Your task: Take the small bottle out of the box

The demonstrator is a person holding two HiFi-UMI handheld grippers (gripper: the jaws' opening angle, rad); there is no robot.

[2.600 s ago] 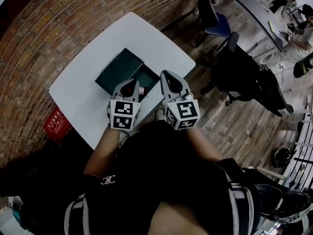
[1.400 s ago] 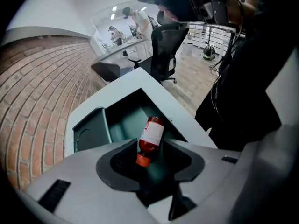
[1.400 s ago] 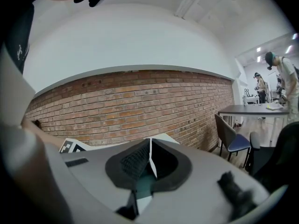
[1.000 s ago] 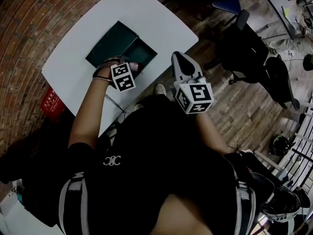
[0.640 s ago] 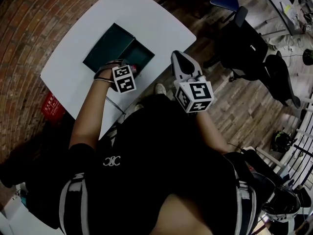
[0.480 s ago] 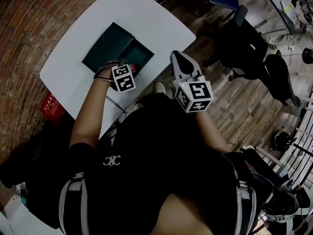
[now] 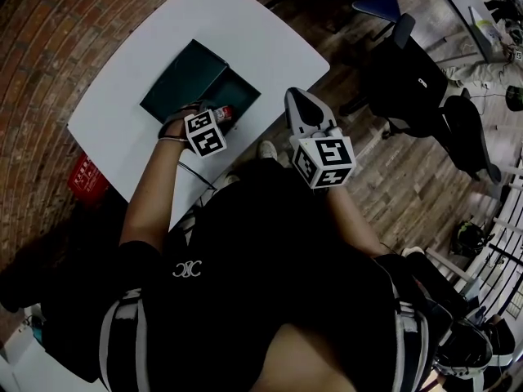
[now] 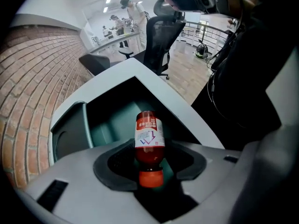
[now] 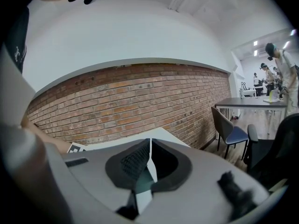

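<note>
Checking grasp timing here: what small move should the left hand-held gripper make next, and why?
Probably finish closing on the small bottle. It lies between the jaws of the left hand-held gripper, orange cap toward the camera, inside the open green box. The jaws are closing, but the pads do not yet seem to press on it, so lifting now would likely leave it behind.
</note>
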